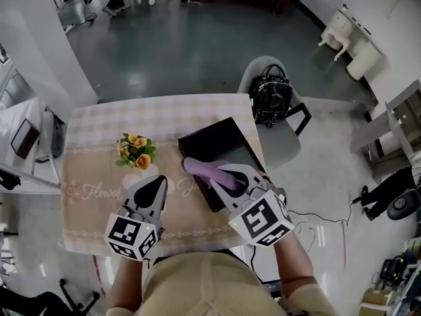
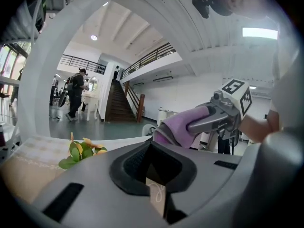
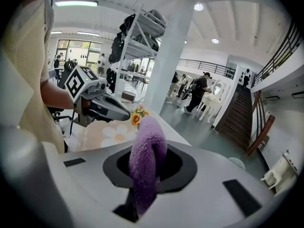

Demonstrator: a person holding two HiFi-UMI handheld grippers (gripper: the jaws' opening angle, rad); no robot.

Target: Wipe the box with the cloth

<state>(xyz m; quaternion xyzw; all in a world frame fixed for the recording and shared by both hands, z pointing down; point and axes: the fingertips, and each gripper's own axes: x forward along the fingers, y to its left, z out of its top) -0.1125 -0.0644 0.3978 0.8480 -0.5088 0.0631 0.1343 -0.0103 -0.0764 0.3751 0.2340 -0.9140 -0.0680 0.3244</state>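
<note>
A flat black box point(image 1: 220, 143) lies on the right side of the table. A purple fluffy cloth point(image 1: 204, 170) drapes over the box's near left part, and my right gripper point(image 1: 228, 178) is shut on it just above the box. In the right gripper view the cloth point(image 3: 147, 161) sticks up in a loop from between the jaws. My left gripper point(image 1: 158, 188) hovers over the tablecloth left of the box, jaws together with nothing in them. The left gripper view shows the right gripper point(image 2: 205, 121) with the cloth point(image 2: 176, 129).
A small bunch of yellow flowers point(image 1: 135, 151) sits mid-table, just beyond the left gripper. The table point(image 1: 99, 170) has a checked floral tablecloth. A chair with a black bag point(image 1: 271, 96) stands behind the table's far right corner. People stand far off in the hall.
</note>
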